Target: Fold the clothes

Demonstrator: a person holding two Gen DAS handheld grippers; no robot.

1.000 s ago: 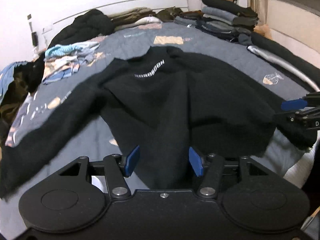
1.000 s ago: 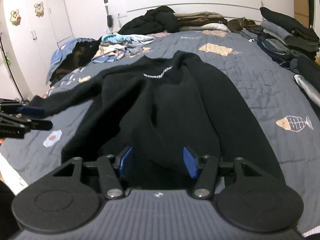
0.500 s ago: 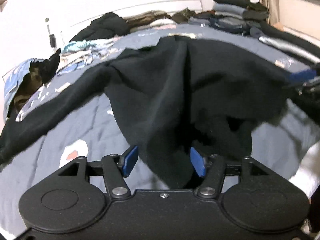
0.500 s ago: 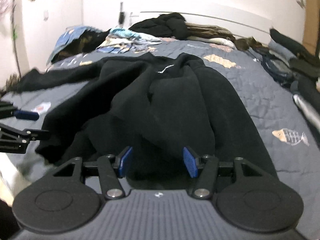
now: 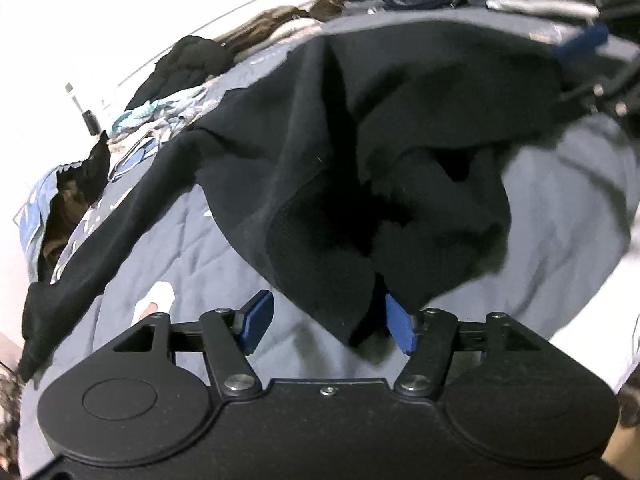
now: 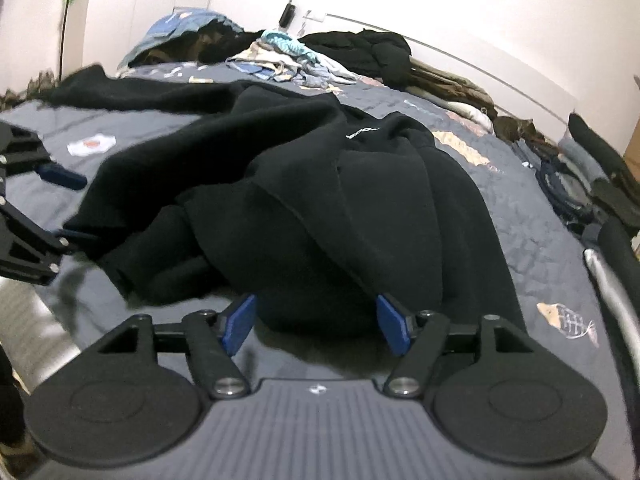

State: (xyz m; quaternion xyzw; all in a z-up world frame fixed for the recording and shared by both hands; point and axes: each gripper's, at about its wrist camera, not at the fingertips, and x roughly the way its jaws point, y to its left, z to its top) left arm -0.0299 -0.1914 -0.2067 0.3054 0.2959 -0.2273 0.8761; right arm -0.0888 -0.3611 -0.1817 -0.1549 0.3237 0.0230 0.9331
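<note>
Black sweater (image 6: 320, 200) lies bunched on the grey quilt (image 6: 520, 208) of a bed.

Its hem hangs between the spread blue pads of the left gripper (image 5: 326, 320), against the right-hand pad; nothing is pinched. The right gripper (image 6: 316, 322) is also spread wide, its pads either side of a fold of the sweater. One sleeve trails off to the left. Loose clothes (image 6: 280, 56) and folded stacks (image 6: 592, 184) line the bed's far edges.

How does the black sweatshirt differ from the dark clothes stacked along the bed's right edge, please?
The black sweatshirt lies bunched and rumpled, one sleeve stretched leftward; the stacked clothes are folded flat. The sweatshirt sits mid-bed; the stack hugs the edge. Both are dark and rest on the grey quilt.
</note>
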